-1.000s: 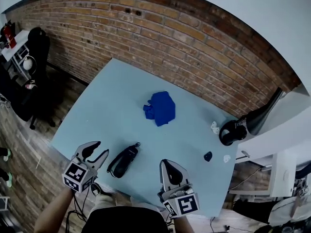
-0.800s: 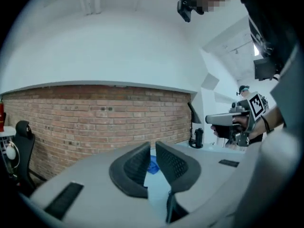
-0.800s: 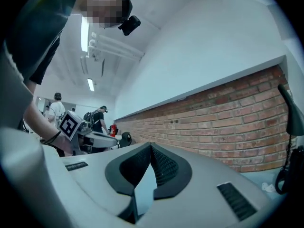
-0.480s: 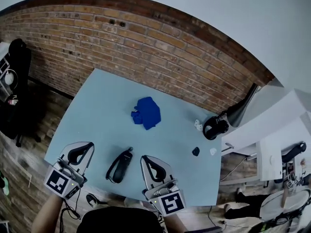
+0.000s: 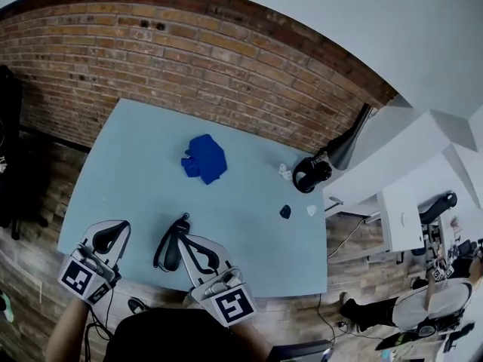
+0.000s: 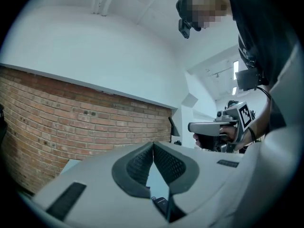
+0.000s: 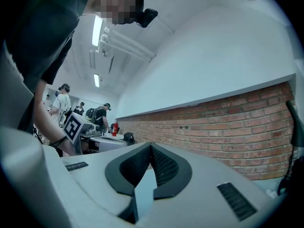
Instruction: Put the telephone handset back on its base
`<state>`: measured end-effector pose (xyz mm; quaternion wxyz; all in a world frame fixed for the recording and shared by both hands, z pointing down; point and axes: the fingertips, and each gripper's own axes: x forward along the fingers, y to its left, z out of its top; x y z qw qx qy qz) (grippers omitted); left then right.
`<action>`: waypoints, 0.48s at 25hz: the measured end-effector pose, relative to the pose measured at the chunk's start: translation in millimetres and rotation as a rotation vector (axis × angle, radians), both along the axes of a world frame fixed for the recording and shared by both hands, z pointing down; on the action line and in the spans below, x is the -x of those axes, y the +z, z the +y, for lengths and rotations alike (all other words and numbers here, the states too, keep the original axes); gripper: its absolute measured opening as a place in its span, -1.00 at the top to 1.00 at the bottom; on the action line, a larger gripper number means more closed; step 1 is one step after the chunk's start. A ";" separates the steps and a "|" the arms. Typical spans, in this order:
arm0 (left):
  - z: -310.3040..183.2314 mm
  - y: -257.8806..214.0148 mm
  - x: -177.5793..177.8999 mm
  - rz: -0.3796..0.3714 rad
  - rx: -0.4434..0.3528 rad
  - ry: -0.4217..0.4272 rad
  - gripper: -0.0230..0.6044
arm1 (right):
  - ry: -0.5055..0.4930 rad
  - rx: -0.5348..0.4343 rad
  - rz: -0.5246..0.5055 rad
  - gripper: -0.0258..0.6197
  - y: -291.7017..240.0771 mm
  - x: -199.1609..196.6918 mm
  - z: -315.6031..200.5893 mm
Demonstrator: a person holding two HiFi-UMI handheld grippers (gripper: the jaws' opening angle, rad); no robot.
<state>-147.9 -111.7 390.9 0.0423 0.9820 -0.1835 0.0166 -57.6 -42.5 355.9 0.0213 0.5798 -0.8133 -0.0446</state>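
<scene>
Left tongs (image 5: 115, 229) just closed, right tongs (image 5: 186, 239) shut, both empty; only head view shows telephone (image 5: 171, 249) on table (image 5: 249, 194).

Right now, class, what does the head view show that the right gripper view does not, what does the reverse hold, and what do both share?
Head view only: the telephone, a blue cloth and black headphones, all lying on the table. Right gripper view only: people standing in the background, and ceiling lights. Both: the brick wall and the right gripper, its jaws together on nothing.
</scene>
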 end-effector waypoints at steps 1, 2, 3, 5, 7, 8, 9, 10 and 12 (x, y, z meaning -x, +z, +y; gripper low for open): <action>1.2 6.3 0.2 -0.012 0.008 0.005 0.82 | 0.000 0.005 -0.011 0.88 5.1 2.0 1.2; 2.7 12.8 -0.2 -0.023 0.013 0.012 0.82 | 0.003 0.006 -0.021 0.88 9.9 3.3 2.4; 5.7 19.5 -0.7 -0.035 0.018 0.020 0.82 | 0.006 0.007 -0.032 0.88 14.7 4.6 4.6; 13.6 32.2 -1.4 -0.059 0.035 0.035 0.82 | 0.016 0.027 -0.050 0.88 26.6 7.0 10.5; 18.0 41.3 -2.8 -0.076 0.051 0.048 0.82 | 0.026 0.053 -0.068 0.88 36.9 7.8 12.6; 19.7 44.8 -3.6 -0.075 0.060 0.054 0.82 | 0.029 0.061 -0.078 0.88 41.4 8.3 13.1; 21.4 48.1 -4.4 -0.064 0.069 0.060 0.82 | 0.028 0.068 -0.088 0.88 46.2 8.9 13.7; 22.7 51.3 -5.2 -0.046 0.075 0.067 0.82 | 0.025 0.075 -0.098 0.88 51.4 9.5 14.4; 24.8 59.7 -6.3 -0.019 0.084 0.081 0.82 | 0.025 0.085 -0.119 0.88 61.6 9.1 15.3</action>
